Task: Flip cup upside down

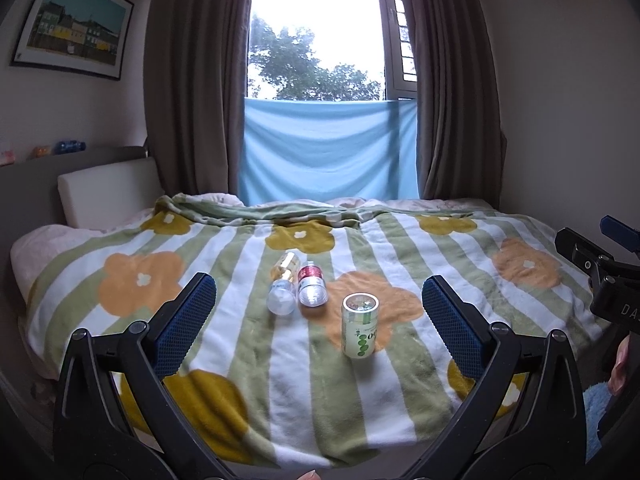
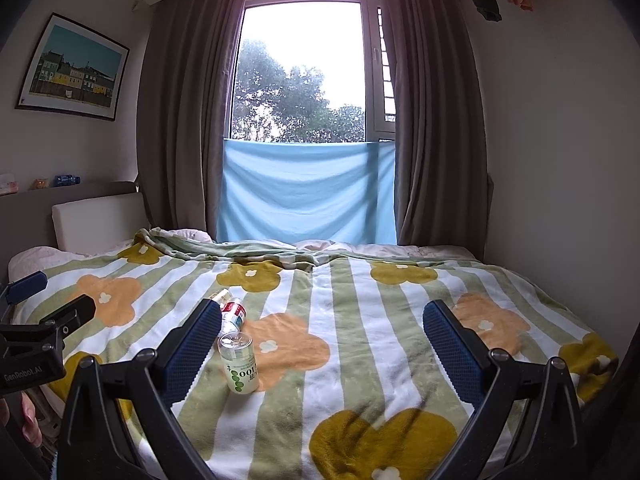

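The cup (image 1: 360, 330) is a white cylinder with green dots and print that reads upside down. It stands on the flowered blanket (image 1: 256, 364) with a closed shiny end facing up. It also shows in the right wrist view (image 2: 239, 362), close to the left finger. My left gripper (image 1: 319, 320) is open and empty, held back from the cup, which sits between its fingertips in the view. My right gripper (image 2: 320, 344) is open and empty, with the cup to its left. The right gripper's body (image 1: 600, 276) shows at the right edge of the left wrist view.
Two small clear bottles, one gold-labelled (image 1: 283, 284) and one red-labelled (image 1: 311, 284), lie side by side just behind the cup. A white cushion (image 1: 108, 192) leans at the headboard on the left. Curtains and a blue cloth (image 1: 328, 152) hang behind the bed.
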Tool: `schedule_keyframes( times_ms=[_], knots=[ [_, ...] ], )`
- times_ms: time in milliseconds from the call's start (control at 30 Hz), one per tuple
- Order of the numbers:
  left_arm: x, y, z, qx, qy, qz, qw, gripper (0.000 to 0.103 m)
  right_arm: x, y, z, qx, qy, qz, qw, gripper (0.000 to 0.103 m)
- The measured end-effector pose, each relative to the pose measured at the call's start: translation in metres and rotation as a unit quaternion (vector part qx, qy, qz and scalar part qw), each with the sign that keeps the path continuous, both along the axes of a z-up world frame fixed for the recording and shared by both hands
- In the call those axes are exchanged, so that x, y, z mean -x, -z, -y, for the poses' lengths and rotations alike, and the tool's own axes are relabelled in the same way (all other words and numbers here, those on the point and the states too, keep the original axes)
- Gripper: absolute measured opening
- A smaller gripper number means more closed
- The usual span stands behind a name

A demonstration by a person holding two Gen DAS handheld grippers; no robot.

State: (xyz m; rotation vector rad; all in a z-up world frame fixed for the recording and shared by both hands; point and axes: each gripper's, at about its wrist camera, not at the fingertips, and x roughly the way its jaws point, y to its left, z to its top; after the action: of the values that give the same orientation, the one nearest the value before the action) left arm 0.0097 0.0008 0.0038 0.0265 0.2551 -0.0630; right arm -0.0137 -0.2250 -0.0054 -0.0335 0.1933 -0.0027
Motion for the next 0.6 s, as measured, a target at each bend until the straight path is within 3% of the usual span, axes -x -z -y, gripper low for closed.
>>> schedule_keyframes(
  times_ms=[600],
  knots=[
    [0.0053,0.0000,0.0055,-0.016,-0.005,0.010,0.9998,0.103,-0.0027,0.0044,0.0023,-0.003,0.002,-0.003,1.000,0.101]
  ],
)
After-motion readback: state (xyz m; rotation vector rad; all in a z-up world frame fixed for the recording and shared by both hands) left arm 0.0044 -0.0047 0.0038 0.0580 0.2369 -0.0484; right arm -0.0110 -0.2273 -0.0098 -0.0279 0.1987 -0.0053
